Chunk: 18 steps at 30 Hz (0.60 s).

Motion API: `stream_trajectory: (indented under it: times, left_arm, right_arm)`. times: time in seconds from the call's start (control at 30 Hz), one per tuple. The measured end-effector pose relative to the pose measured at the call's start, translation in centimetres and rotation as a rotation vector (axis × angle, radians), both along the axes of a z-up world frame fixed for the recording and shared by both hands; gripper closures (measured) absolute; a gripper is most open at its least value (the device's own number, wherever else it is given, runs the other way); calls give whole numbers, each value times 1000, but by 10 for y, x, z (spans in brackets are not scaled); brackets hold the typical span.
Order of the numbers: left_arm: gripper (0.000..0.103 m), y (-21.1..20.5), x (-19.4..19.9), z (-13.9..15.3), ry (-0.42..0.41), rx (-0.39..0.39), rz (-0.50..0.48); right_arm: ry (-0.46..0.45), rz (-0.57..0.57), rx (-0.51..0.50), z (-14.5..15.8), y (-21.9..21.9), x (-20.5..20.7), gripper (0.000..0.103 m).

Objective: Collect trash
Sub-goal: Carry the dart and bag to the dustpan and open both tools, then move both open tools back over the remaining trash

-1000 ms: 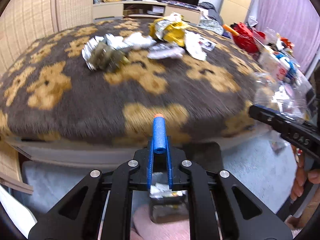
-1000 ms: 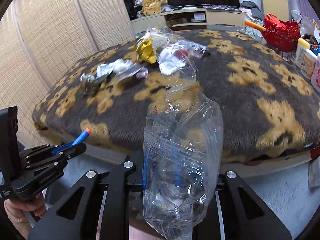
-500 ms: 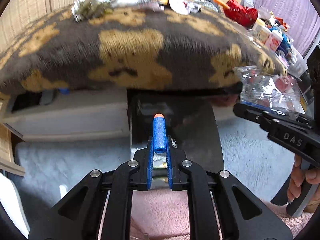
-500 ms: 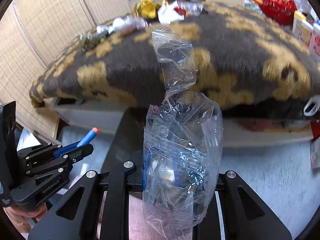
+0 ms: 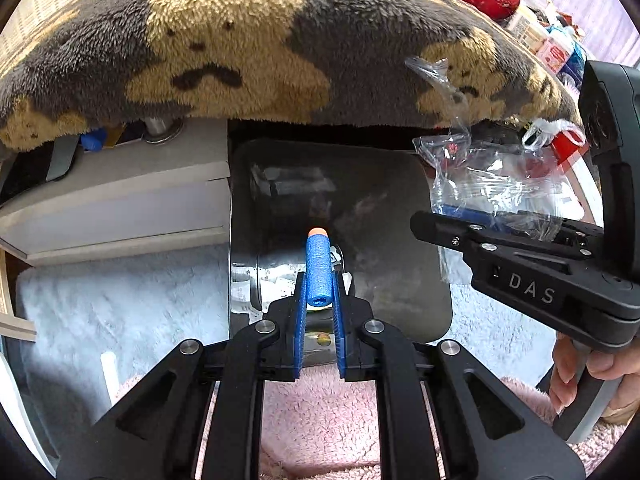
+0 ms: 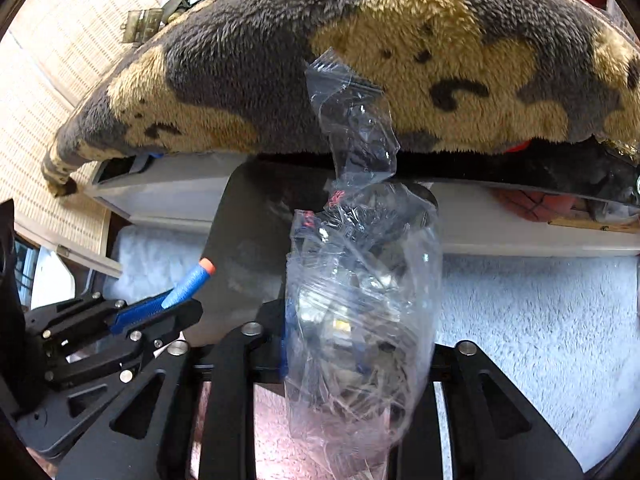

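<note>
– Left gripper (image 5: 319,312)?
– Pinched on one foam dart (image 5: 318,268), just loosened a bit. Hung over one dark bin (image 5: 360,208).
– Right gripper (image 5: 434,224)?
– Loosened too, with one plastic bag (image 6: 360,300) in between. Pads hidden, so couldn't tell about squeezing.
– Around?
– Bear blanket (image 5: 240,40) above the bin, fluffy rug (image 5: 120,288) beside. Dropped lower than a second ago.

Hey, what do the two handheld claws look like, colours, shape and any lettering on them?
Both are matte black plastic tools with triangular cut-out linkage arms joined by round silver rivets. The left claw has ribbed blue pads lining its two fingers. The right claw shows white "DAS" lettering on its side and a boxy black housing above its handle. No cables or sleeves are visible.
</note>
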State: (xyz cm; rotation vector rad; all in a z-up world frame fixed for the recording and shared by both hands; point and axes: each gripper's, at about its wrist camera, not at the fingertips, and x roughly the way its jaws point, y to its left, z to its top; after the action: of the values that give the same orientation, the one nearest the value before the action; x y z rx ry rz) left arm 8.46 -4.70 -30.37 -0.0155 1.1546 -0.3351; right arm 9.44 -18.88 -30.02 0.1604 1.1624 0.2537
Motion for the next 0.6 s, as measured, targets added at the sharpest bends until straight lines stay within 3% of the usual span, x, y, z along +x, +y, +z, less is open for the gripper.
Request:
stream_trajectory:
  times: [0.03,0.07,0.17,0.27,0.37,0.43,0.5,0.6]
  left_arm:
    - [83,0,1,0,2,-1,6]
    - [76,1,1,0,1,-4,9]
    - [74,4,0,3,-4,-1,15]
    - [64,7,-3,9,-20,7,23]
    - [46,10,-6,20,-45,11,30]
    - [33,14,-9,28,-67,11,36]
    - [18,17,-10,36,-90,13,46]
    - [9,25,-10,51,-126,13,67]
  right_arm:
    - [0,-5,1,1,-2,-1,53]
    - [-3,-13,9,2,-4,0,46]
    - [-16,-23,16,7,-4,2,43]
    - [-40,-33,0,16,-7,1,41]
    - [-79,-51,-19,29,-13,-1,22]
    - [-116,-78,-36,41,-20,-3,4]
    - [-147,-107,-50,53,-28,-4,3]
    - [-169,-131,-53,67,-36,-2,3]
